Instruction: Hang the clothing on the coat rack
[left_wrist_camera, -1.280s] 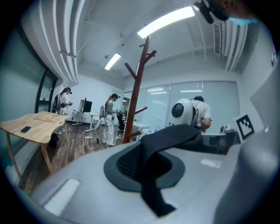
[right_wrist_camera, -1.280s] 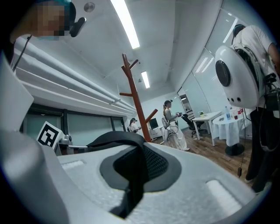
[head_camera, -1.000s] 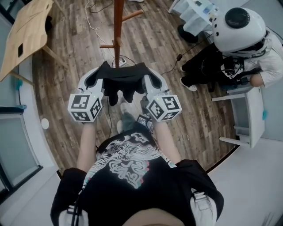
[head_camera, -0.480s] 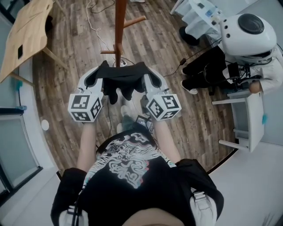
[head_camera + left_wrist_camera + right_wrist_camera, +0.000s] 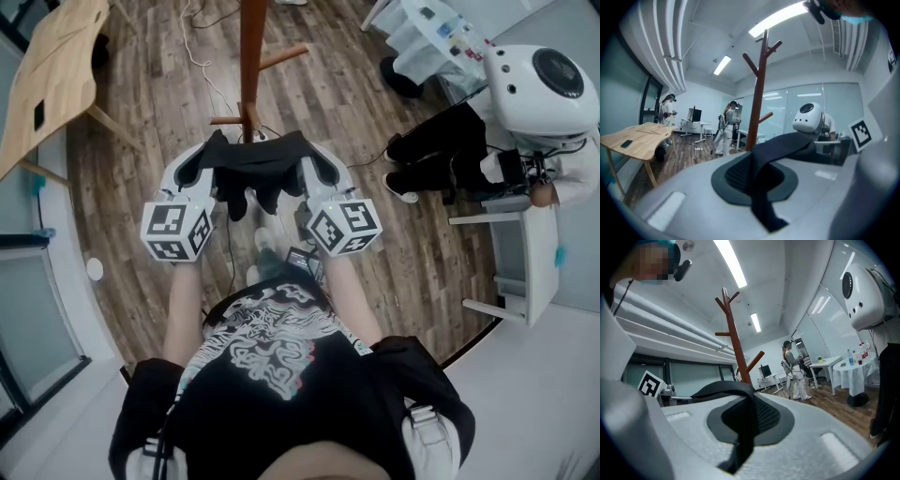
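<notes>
Both grippers are held out in front of the person's chest. The left gripper (image 5: 208, 155) and right gripper (image 5: 314, 159) each have their jaws pinched together on an end of the black clothing (image 5: 258, 167), pads pressing the cloth. The clothing is stretched between them with a bit sagging in the middle. Its long axis runs left to right, square across the way to the rack.

The coat rack (image 5: 250, 56) stands just beyond the clothing, its pole roughly midway between the two grippers. Judged from this, neither hand is clearly nearer. The low side peg (image 5: 228, 120) is on the left gripper's side.

The head view gives the spacing and centring but flattens the peg heights. The gripper views show the rack upright, with its forked top pegs (image 5: 764, 44) well above the jaws and one angled peg (image 5: 754, 359) lower. So a lift looks needed.

Farther off there is a wooden surface (image 5: 56, 66) on the left and a seated person (image 5: 469, 141) on the right.
</notes>
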`<state>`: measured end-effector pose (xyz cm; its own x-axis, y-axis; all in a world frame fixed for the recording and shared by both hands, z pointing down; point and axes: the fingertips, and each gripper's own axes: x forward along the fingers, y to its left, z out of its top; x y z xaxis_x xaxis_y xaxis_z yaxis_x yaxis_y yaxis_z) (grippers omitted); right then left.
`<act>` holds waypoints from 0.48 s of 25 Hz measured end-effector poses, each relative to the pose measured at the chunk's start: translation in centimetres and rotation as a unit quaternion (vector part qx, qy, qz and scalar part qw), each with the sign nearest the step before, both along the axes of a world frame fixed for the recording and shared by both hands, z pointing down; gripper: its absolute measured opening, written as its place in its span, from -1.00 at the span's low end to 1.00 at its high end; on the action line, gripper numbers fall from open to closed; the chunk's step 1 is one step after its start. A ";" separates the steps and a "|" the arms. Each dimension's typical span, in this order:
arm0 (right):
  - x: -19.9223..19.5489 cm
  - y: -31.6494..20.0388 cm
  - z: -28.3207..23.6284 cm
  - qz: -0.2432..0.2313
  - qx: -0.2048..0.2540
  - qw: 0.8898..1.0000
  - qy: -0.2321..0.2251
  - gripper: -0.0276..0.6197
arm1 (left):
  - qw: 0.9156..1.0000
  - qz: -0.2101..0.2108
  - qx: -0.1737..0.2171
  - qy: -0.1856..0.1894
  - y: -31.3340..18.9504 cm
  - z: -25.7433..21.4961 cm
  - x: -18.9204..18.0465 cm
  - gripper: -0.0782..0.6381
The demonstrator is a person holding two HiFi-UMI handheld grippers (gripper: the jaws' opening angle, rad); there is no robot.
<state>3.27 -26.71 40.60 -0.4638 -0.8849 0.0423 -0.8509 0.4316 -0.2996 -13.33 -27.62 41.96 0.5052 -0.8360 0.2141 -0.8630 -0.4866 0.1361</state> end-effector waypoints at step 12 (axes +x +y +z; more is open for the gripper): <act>0.1 -3.9 -0.1 -0.003 0.008 1.000 -0.005 -0.89 | 1.000 0.000 -0.002 -0.011 -3.0 0.0 0.0 -0.78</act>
